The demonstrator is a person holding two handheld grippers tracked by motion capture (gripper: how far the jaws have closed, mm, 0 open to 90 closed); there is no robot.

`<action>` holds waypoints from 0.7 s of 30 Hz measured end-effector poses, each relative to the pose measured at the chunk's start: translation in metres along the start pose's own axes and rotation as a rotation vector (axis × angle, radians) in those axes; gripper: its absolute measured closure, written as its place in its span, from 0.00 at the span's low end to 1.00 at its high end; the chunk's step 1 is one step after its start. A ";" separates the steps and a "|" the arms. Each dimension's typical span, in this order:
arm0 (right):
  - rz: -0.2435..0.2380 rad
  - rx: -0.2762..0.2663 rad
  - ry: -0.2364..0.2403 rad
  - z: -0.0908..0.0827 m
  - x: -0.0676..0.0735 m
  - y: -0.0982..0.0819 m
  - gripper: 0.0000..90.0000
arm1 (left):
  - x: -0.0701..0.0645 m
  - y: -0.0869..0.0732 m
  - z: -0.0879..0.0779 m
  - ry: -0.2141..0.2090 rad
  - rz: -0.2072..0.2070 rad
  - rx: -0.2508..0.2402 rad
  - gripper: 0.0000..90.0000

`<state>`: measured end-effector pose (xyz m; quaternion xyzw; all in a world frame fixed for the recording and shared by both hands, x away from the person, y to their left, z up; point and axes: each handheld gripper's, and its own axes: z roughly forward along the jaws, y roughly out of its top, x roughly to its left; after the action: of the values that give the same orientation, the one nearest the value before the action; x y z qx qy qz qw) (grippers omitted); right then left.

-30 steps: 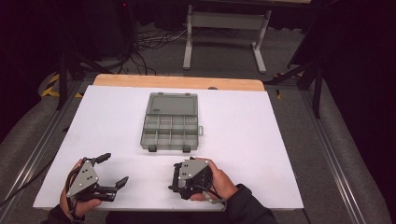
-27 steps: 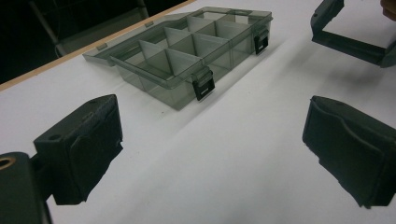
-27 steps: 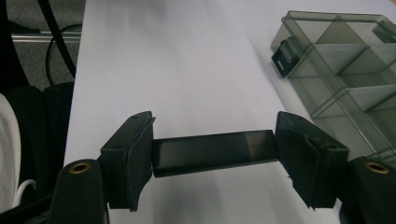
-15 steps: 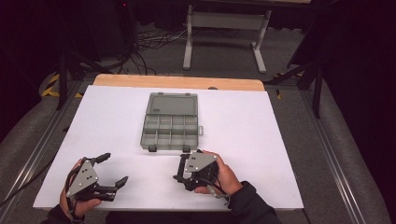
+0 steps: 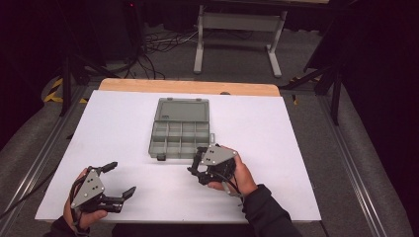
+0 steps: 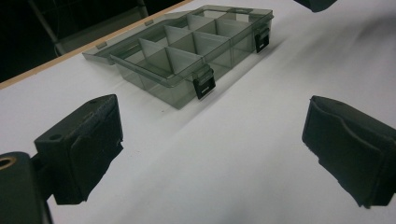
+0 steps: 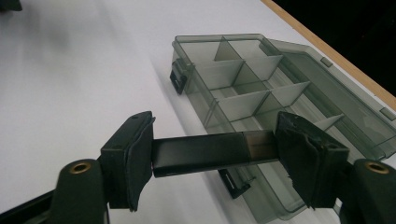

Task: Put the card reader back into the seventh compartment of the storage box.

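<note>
Gripping a dark flat bar (image 7: 210,148) endwise, the right gripper (image 5: 197,165) sits beside the open box (image 5: 179,133); the left gripper (image 5: 118,181) is spread wide, empty.

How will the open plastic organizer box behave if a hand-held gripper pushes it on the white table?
The organizer box looks thin-walled with empty compartments, so it is probably light and would likely slide easily on the smooth white table. It sits flat and low, so tipping seems unlikely. The open lid may flex or swing.
</note>
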<state>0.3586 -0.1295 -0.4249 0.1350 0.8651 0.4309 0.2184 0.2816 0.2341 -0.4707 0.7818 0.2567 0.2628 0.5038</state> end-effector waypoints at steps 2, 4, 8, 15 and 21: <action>0.006 0.004 -0.012 0.002 -0.003 0.000 0.34 | -0.001 0.000 0.001 -0.001 0.001 -0.001 0.06; 0.015 0.003 -0.017 0.004 -0.006 0.000 0.34 | -0.001 0.000 0.001 -0.001 0.004 0.001 0.06; 0.038 0.001 -0.029 0.010 -0.013 0.002 0.34 | -0.001 0.000 0.001 -0.003 0.004 0.000 0.06; 0.057 0.011 -0.050 0.023 -0.022 0.007 0.34 | -0.001 0.000 0.003 -0.011 0.008 0.006 0.06; 0.073 0.031 -0.067 0.035 -0.029 0.012 0.34 | -0.001 -0.001 0.004 -0.017 0.009 0.011 0.06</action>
<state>0.4014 -0.1100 -0.4263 0.1842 0.8583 0.4205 0.2291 0.2833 0.2312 -0.4727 0.7878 0.2503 0.2571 0.5006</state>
